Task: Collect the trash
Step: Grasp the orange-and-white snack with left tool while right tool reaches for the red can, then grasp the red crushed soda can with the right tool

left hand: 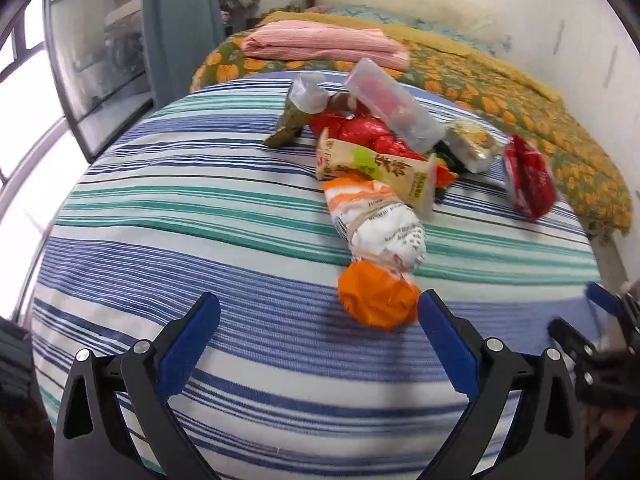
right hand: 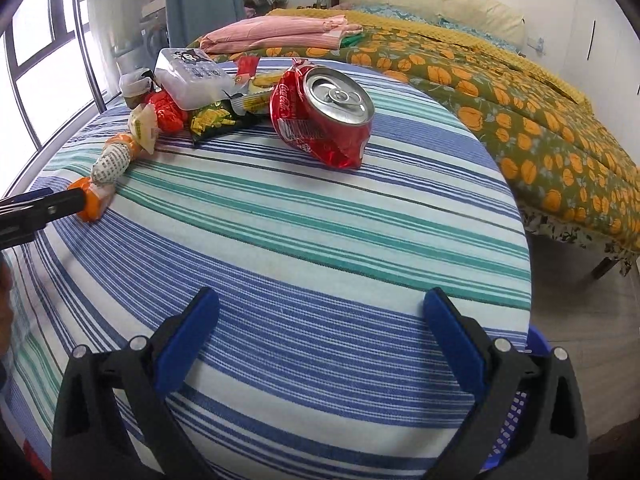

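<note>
Several pieces of trash lie on a striped cloth surface (left hand: 200, 208). Nearest my left gripper (left hand: 320, 312) is an orange and white twisted wrapper (left hand: 376, 240); the gripper is open, its right finger beside the wrapper's orange end. Behind lie a beige snack wrapper (left hand: 380, 168), a red foil wrapper (left hand: 368, 132), a clear plastic box (left hand: 396, 104) and a crushed red cola can (left hand: 528, 180). My right gripper (right hand: 320, 312) is open and empty, well short of the can (right hand: 324, 120). The orange wrapper (right hand: 108, 172) and plastic box (right hand: 192, 76) lie at the left there.
A bed with an orange-flowered cover (right hand: 520, 120) and folded pink cloth (right hand: 280, 28) stands behind. A blue basket (right hand: 516, 412) shows below the surface's right edge. Windows (right hand: 36, 60) are at the left. The striped surface (right hand: 320, 232) drops off at the right.
</note>
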Motion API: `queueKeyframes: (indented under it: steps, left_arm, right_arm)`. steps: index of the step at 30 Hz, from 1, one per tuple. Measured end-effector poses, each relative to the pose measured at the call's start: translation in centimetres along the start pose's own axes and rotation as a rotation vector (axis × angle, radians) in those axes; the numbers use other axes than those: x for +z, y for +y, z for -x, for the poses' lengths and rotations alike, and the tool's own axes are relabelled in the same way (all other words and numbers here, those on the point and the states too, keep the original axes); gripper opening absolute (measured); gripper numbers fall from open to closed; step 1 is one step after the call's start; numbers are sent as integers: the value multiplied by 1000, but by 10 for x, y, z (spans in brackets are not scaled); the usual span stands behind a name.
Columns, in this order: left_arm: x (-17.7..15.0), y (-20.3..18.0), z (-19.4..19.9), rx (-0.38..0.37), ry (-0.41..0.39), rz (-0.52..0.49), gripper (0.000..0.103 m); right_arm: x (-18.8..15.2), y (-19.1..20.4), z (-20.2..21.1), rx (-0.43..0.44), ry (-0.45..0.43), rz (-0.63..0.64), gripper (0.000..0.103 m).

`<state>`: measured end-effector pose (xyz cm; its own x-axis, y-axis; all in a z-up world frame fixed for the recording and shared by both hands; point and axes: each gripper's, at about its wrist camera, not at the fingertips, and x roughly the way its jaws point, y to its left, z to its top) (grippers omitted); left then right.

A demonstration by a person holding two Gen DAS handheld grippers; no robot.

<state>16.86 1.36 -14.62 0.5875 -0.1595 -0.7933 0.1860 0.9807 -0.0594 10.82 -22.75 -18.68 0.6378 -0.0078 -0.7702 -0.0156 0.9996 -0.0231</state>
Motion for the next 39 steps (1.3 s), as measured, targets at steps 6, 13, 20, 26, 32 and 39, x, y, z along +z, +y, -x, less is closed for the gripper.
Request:
queueKeyframes:
  steps: [6,13,20,26,32,39]
  left_arm:
    - [8,-26,-6,-50,-18,-63,98]
    - [30,-29,-44,55,36,-57,98]
    - [25,-27,-35,-12,4,-136,46]
    - [6,-18,-7,-102,16,-152,45]
    - [-23,-19,2,-104,32,-176,78]
    - [-25,-20,-5,-65,38,-175,94]
  right_arm:
    - [-1,1,0,-4,-2,2,98]
    - [-2,-1,-1,6,3,-11,98]
    - [-2,-1,-1,7,3,-13,98]
    - [-3,-2,-1,8,5,-17,98]
    - [0,-3,-4,13,26,-22,98]
    - [44,-19,-19,95,22,37,98]
